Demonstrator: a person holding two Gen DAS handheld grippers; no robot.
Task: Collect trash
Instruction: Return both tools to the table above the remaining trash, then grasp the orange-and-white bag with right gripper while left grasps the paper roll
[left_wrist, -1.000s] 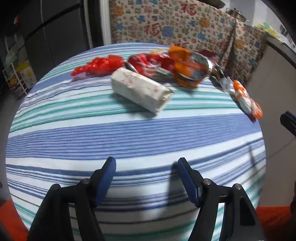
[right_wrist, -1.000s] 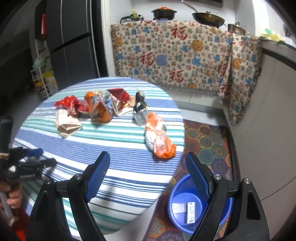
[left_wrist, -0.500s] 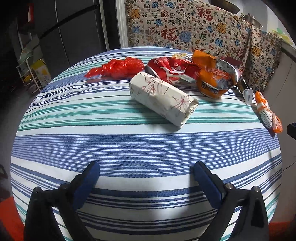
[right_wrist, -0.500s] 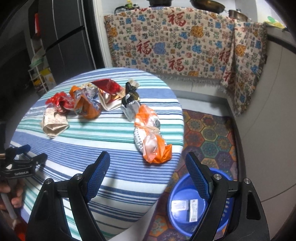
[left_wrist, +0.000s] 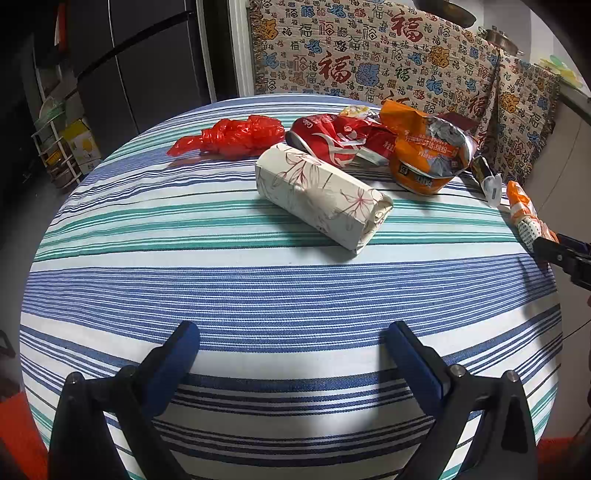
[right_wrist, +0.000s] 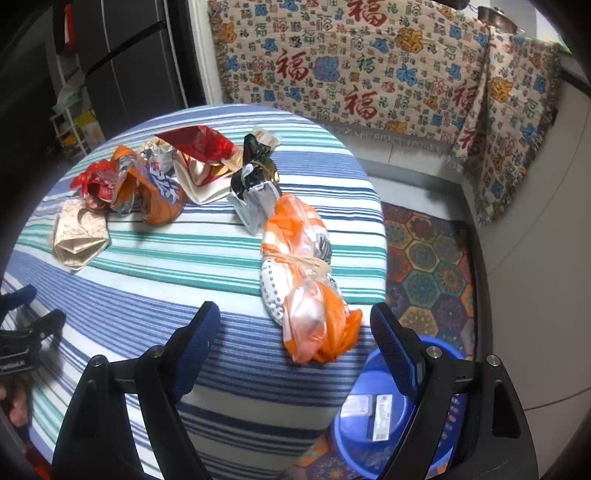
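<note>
left gripper (left_wrist: 291, 341) has just been opening and stands released over bare striped tablecloth (left_wrist: 258, 288), nothing between its jaws. right gripper (right_wrist: 295, 325) is released too, near the orange bag (right_wrist: 306, 288) at the table edge. blue basin (right_wrist: 373, 417) sits on the floor below.

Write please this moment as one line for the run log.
left hand-held gripper: just opened, empty | right hand-held gripper: open, near orange bag | blue basin: floor | trash: on table
</note>
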